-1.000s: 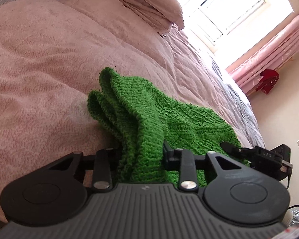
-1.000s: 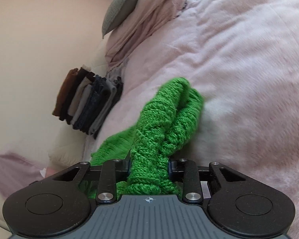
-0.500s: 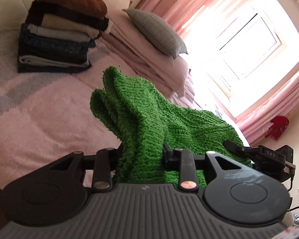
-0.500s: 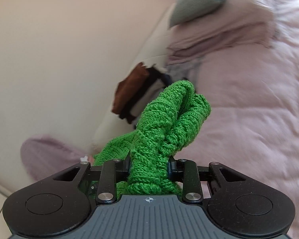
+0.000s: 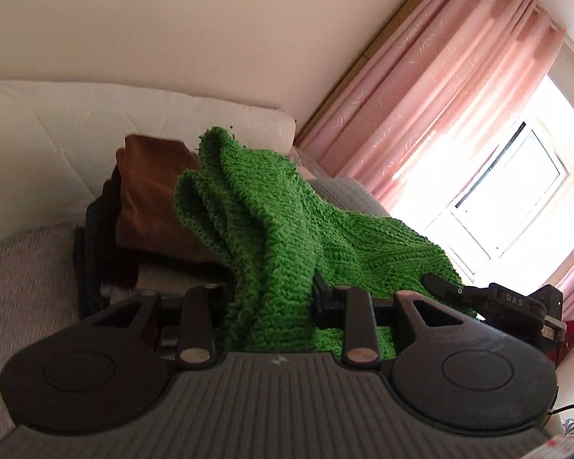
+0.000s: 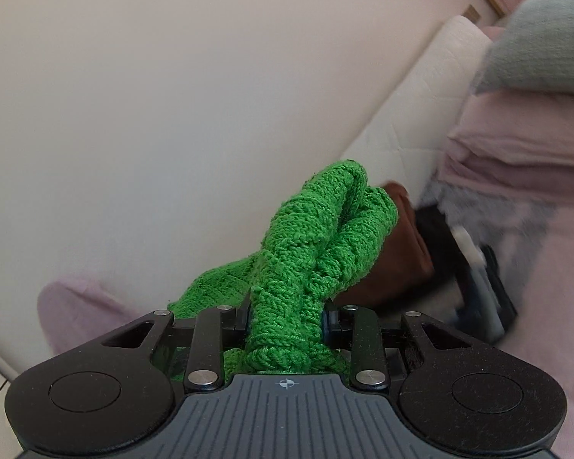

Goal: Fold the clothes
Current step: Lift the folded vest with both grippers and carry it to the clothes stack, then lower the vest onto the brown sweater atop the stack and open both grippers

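A folded green knit garment hangs in the air between both grippers. My left gripper is shut on one bunched end of it, and the knit rises in thick folds past the hidden fingertips. My right gripper is shut on the other bunched end of the green knit garment. In the left wrist view the right gripper's black body shows at the far right, beyond the stretched knit. A stack of folded clothes with a brown piece on top stands just behind the garment; the same stack of folded clothes appears blurred.
The pink-covered bed lies below. A white padded headboard runs behind the stack. A grey pillow rests on pink pillows. Pink curtains frame a bright window.
Both grippers have lifted the green garment off the bed and carried it towards the headboard; the stack of folded clothes now sits close behind it. Both stay shut on the knit.
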The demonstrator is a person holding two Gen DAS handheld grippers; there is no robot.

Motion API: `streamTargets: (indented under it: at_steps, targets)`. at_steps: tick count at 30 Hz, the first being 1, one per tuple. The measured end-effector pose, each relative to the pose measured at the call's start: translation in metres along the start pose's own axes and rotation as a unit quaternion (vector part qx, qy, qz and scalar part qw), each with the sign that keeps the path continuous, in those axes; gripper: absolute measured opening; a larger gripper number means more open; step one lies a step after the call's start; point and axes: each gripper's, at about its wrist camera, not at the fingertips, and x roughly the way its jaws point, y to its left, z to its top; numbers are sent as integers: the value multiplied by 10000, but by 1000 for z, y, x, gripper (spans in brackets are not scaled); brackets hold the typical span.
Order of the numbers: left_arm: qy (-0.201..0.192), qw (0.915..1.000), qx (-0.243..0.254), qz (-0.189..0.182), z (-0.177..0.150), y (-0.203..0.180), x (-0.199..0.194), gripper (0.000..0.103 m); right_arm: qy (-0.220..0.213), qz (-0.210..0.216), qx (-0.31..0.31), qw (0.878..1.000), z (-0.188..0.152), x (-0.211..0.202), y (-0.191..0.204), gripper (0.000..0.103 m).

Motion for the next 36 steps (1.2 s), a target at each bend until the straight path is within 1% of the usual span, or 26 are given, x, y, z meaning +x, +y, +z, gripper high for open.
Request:
streamTargets:
  at_steps: [3, 5, 7, 10, 13, 16, 18, 20, 22, 24, 25, 26, 28, 29, 30, 32, 33, 34, 36]
  targets:
    - [-154, 9999, -14, 9, 49, 30, 39, 27, -6, 54, -111, 9999, 38, 63, -14, 27]
    - [-219, 9998, -39, 24, 74, 52, 65, 27, 34, 55, -120, 9999, 56, 102, -26, 27]
    - [-225, 9996, -122, 74, 92, 73, 89, 27, 98, 35, -105, 9999, 73, 137, -41, 27]
    - [-181, 9994, -219, 174, 109, 98, 118, 27, 227, 6, -92, 9997, 84, 174, -60, 27]
    - [-103, 9994, -285, 183, 115, 119, 138, 28, 336, -59, -35, 9994, 82, 194, -78, 27]
    - [46, 9991, -410, 125, 110, 137, 156, 28, 424, -246, 30, 9988, 78, 207, -101, 27]
    - [96, 9988, -470, 80, 102, 149, 168, 28, 407, -567, 54, 9975, 74, 214, -118, 31]
    - [76, 9987, -500, 43, 96, 164, 182, 33, 365, -996, 258, 9940, 69, 221, -135, 40]
    - [159, 9985, -510, 92, 91, 174, 192, 36, 228, -1171, 464, 9918, 65, 221, -143, 44]
    - [192, 9976, -662, 73, 89, 180, 191, 38, 138, -1360, 363, 9899, 67, 217, -136, 47]
    - [194, 9977, -644, 108, 89, 180, 187, 41, 90, -1597, 142, 9870, 68, 212, -126, 50]
    - [186, 9980, -572, 177, 92, 178, 181, 42, -4, -1872, -87, 9823, 68, 206, -114, 50]
    - [138, 9985, -343, 414, 95, 174, 167, 43, -327, -2449, -617, 9670, 70, 197, -91, 50]
    - [13, 9982, -213, 557, 98, 167, 156, 39, -554, -2782, -942, 9543, 68, 191, -75, 50]
    - [-130, 9974, -104, 704, 102, 160, 146, 38, -713, -2902, -1207, 9467, 64, 188, -63, 50]
    - [-382, 9940, 204, 1007, 108, 142, 131, 38, -874, -2865, -1777, 9374, 48, 186, -36, 49]
    - [-468, 9923, 386, 1076, 109, 133, 125, 38, -887, -2816, -2017, 9339, 38, 186, -25, 49]
    - [-468, 9914, 576, 1081, 108, 121, 123, 38, -856, -2760, -2259, 9303, 25, 191, -16, 49]
    - [-374, 9905, 892, 977, 99, 100, 125, 37, -784, -2656, -2620, 9245, -1, 201, -7, 49]
